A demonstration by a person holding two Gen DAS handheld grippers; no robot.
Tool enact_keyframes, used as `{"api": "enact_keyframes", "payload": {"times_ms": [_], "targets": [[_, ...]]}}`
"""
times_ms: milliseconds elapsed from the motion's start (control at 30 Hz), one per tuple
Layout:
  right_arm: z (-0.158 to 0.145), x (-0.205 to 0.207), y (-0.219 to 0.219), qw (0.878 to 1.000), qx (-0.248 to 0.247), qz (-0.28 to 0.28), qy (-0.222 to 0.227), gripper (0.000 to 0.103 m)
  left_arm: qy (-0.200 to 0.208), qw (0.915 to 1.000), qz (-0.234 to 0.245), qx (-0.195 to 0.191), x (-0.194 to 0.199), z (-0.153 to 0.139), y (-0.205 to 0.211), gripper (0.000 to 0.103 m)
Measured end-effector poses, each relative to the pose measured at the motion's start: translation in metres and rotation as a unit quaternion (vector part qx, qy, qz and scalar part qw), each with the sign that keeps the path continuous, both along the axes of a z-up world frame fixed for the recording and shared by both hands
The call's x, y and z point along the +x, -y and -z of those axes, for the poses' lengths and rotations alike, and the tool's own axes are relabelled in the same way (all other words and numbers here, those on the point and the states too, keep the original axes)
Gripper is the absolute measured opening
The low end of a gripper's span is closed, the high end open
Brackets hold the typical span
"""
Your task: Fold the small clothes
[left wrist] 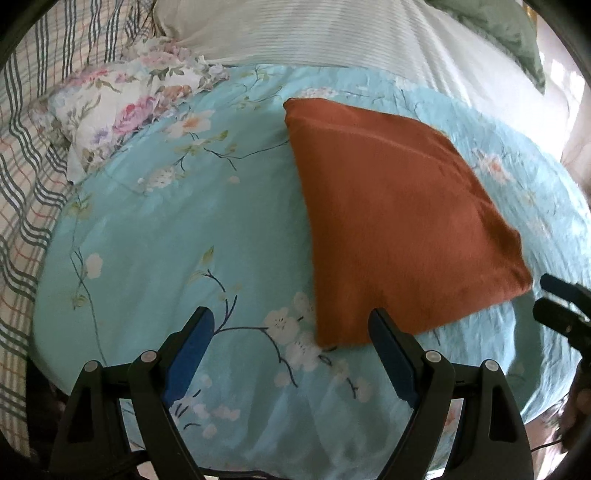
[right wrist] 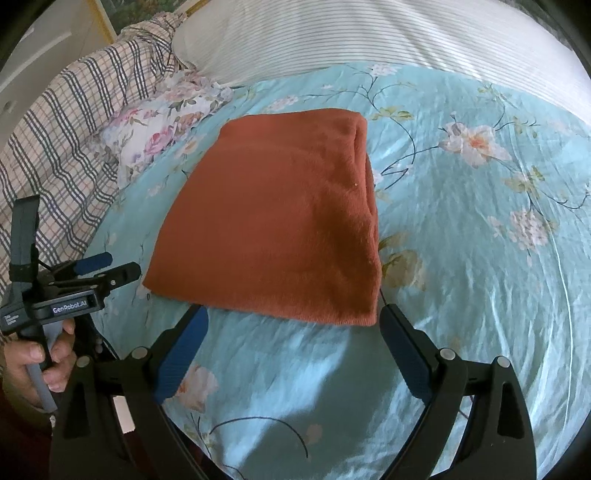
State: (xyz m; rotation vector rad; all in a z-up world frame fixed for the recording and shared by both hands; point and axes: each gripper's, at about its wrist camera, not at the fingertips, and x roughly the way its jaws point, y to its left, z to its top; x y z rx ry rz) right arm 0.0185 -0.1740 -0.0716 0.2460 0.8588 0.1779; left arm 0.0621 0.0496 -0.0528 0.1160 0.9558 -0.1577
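Folded cloth (right wrist: pixel 269 221) lies flat on the quilt (right wrist: pixel 461 277); left gripper (left wrist: pixel 291 325) and right gripper (right wrist: pixel 291 314) gape wide, empty, at its near edge.

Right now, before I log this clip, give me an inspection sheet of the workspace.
Surface: bed with turquoise floral cover, wrinkled.
Job's things: rust-orange garment, folded into a flat rectangle, lying free on the cover.
Clutter: white floral cloth, bunched at the far left.
Grippers: left gripper open, empty; right gripper open, empty, short of the garment's near edge.
Cables: thin dark cord below the left gripper.
Surroundings: striped pillow, plaid bedding, green cushion.
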Motion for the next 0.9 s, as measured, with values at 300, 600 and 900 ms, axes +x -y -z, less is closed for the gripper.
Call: {"api": "enact_keyframes", "payload": {"times_ms": [300, 600, 900], "targets": [[-0.004, -0.008, 0.0, 1.0, -0.003, 0.0, 0.003, 0.094, 0.023, 0.9988, 0.02, 0.039, -0.019, -0.008, 0.009, 0.086], [-0.012, -0.017, -0.011, 0.999, -0.03, -0.016, 0.012, 0.098, 0.039, 0.9961, 0.045, 0.065, -0.042, -0.011, 0.02, 0.086], [-0.017, -0.02, -0.019, 0.998, -0.047, -0.03, 0.016, 0.1, 0.049, 0.9961, 0.047, 0.056, -0.049, -0.019, 0.018, 0.086]]}}
